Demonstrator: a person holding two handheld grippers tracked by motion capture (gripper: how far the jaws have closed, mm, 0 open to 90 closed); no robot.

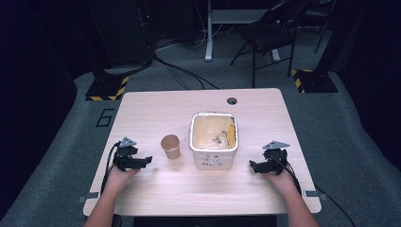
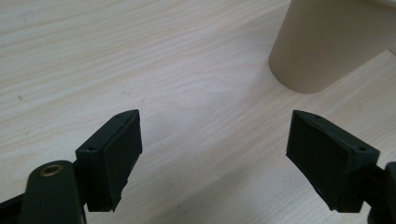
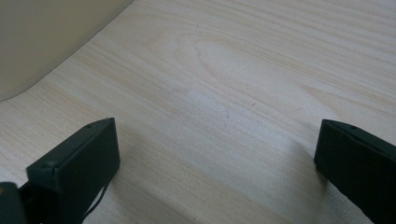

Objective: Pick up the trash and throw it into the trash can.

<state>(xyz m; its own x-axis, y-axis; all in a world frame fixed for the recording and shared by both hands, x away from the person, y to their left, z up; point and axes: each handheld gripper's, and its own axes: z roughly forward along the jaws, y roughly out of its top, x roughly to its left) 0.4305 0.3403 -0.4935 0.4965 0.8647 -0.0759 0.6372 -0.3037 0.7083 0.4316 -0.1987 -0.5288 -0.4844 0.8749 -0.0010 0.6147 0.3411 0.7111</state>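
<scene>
Wood counter (image 1: 156, 106). White tub (image 1: 213, 163) sits mid-counter, w/ a yellow item inside by its right wall. Paper cup (image 1: 170, 146) stands upright just left of the tub, not touching it. Left tool (image 1: 147, 161) is released, nothing btwn jaws; cup is near it, ahead and to its right, apart from the jaws. Right tool (image 1: 252, 165) is also released and empty, w/ the tub near, just off its left jaw.

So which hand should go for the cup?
Left, probably. The left gripper sits just beside the cup, jaws open, nothing between. The right gripper has the tub in its way.
</scene>
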